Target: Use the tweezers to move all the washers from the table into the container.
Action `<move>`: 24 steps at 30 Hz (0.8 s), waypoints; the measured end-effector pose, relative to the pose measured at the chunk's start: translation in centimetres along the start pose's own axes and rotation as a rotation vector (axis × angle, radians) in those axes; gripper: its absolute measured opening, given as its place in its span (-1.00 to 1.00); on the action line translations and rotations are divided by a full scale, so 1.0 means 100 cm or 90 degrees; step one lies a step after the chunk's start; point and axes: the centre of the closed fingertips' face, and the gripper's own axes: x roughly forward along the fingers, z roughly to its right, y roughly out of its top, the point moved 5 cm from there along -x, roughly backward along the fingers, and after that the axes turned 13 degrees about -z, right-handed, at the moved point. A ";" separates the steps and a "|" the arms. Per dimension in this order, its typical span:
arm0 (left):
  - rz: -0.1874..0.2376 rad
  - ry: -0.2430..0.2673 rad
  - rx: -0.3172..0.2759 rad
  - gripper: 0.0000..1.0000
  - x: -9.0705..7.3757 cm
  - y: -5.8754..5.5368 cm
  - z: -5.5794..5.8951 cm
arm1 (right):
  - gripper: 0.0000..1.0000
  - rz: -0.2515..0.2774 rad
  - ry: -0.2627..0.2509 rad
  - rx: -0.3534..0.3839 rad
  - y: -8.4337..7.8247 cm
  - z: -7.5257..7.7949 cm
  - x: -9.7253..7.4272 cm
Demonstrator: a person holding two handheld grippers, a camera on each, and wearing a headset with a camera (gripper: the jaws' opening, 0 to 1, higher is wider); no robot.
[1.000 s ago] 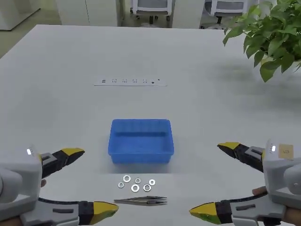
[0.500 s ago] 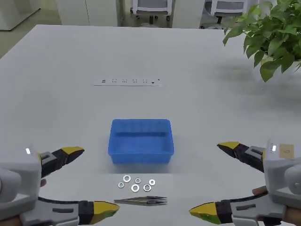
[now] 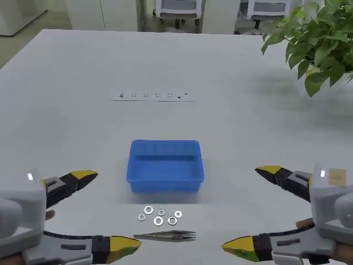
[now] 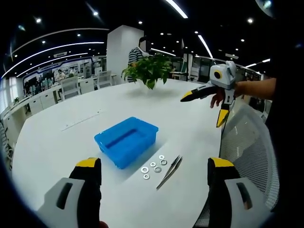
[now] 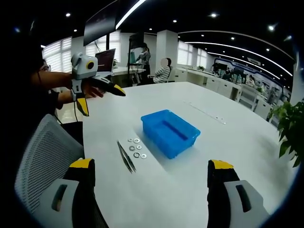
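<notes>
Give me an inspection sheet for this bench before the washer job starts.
Surface: white table, bare apart from the items below.
Job's things: six washers in a loose cluster, just in front of the blue container; no washer seen inside it. The tweezers lie flat on the near side of the washers, untouched.
Clutter: a narrow strip with small markings, set in the table beyond the container.
Grippers: left gripper and right gripper are both open, holding nothing, one on either side of the washers.
Cables: nothing seen.
Surroundings: green plant at the far right; office chairs past the far edge.
</notes>
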 end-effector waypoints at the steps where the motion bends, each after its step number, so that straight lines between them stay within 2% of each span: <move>1: 0.001 0.000 0.000 0.98 0.000 0.000 0.000 | 1.00 0.002 0.000 0.000 0.000 0.000 0.000; 15: 0.002 -0.007 0.005 0.99 0.000 0.002 0.003 | 1.00 0.004 -0.004 0.001 0.000 0.001 -0.002; 24: -0.007 -0.010 0.014 0.99 0.001 0.001 0.003 | 1.00 -0.003 0.000 -0.001 -0.002 0.000 -0.002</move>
